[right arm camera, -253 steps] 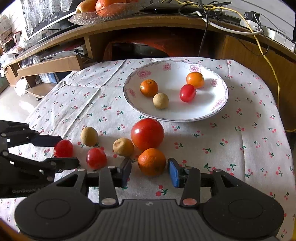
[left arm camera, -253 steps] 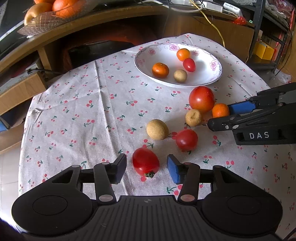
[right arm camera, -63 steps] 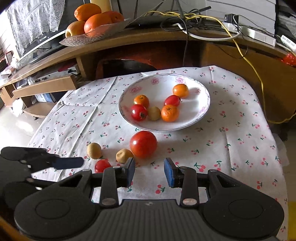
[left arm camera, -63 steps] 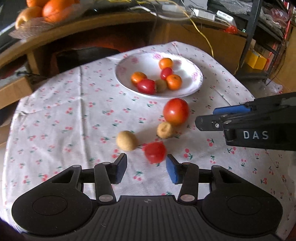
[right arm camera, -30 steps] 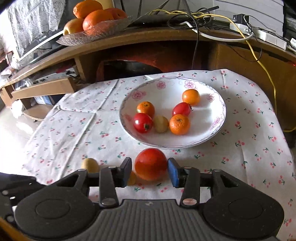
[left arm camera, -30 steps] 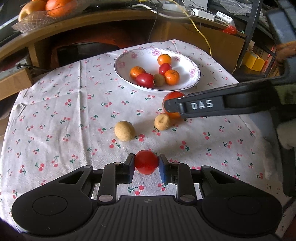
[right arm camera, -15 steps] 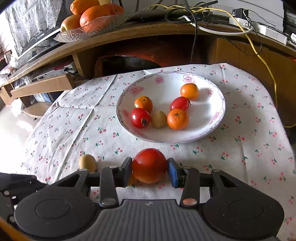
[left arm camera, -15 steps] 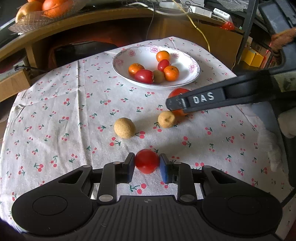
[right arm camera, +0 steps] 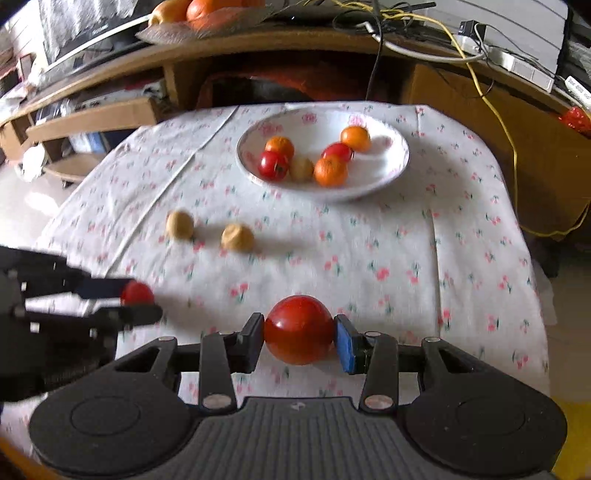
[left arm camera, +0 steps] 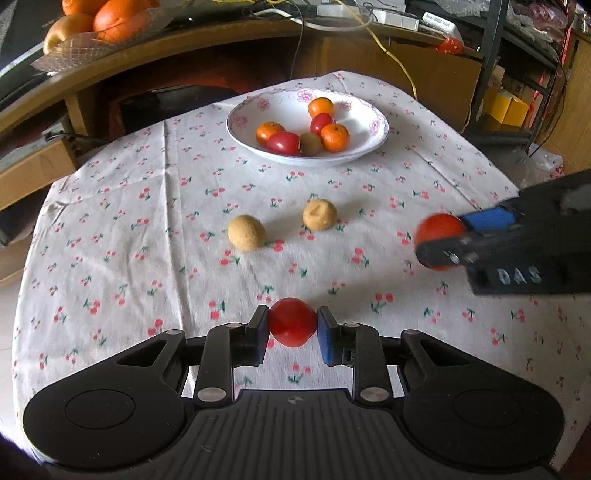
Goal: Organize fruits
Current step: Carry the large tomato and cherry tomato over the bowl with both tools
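Above tablecloth: left tongs grip small tomato; right tongs large tomato.

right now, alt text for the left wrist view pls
The left tongs grip a small red tomato above a cherry-print tablecloth. Beyond lie two tan fruits and a white bowl holding six fruits, while the right tongs hold a larger tomato at right.

Curved brown wooden shelf unit stands behind the desk, carrying a clear glass dish of oranges and tangled yellow and white cables. Pale tiled floor at left, brightly daylit. Black metal rack at right.
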Demonstrator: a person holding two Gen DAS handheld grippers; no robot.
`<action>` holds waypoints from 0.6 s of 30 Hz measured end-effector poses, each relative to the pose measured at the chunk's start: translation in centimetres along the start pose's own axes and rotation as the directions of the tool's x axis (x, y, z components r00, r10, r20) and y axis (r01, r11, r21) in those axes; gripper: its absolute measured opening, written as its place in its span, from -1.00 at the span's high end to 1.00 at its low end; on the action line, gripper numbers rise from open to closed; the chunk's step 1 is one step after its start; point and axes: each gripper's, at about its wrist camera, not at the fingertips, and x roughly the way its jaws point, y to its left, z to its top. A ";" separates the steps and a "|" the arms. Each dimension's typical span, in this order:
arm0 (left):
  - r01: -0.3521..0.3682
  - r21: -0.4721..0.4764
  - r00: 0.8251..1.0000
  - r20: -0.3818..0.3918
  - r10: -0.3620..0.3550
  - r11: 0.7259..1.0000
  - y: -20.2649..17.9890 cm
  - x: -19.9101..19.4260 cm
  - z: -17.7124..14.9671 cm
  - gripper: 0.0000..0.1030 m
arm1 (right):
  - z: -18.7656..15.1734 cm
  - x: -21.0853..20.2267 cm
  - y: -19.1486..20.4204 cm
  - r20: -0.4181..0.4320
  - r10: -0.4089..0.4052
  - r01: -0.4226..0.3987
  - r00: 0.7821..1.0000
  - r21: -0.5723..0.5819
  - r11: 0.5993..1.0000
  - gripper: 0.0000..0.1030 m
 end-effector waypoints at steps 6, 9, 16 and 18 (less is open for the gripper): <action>-0.042 0.026 0.999 0.007 0.042 0.999 -0.6 0.4 -0.6 0.23 | -0.7 -0.2 0.6 0.017 -0.015 0.015 1.000 -0.037 0.999 0.23; -0.055 0.007 0.998 0.006 0.055 0.998 -0.5 0.3 -0.8 0.19 | -0.3 -0.1 0.3 0.004 -0.008 0.009 1.000 -0.015 1.000 0.23; -0.059 0.022 0.998 0.000 0.059 0.998 -0.8 0.6 -0.5 0.13 | -0.2 -0.2 0.1 0.004 0.004 -0.004 1.000 0.000 1.000 0.16; -0.050 0.009 0.999 -0.008 0.050 0.999 -0.6 0.7 -0.3 0.02 | -0.3 0.1 0.2 -0.014 0.012 -0.012 1.000 -0.005 1.000 0.09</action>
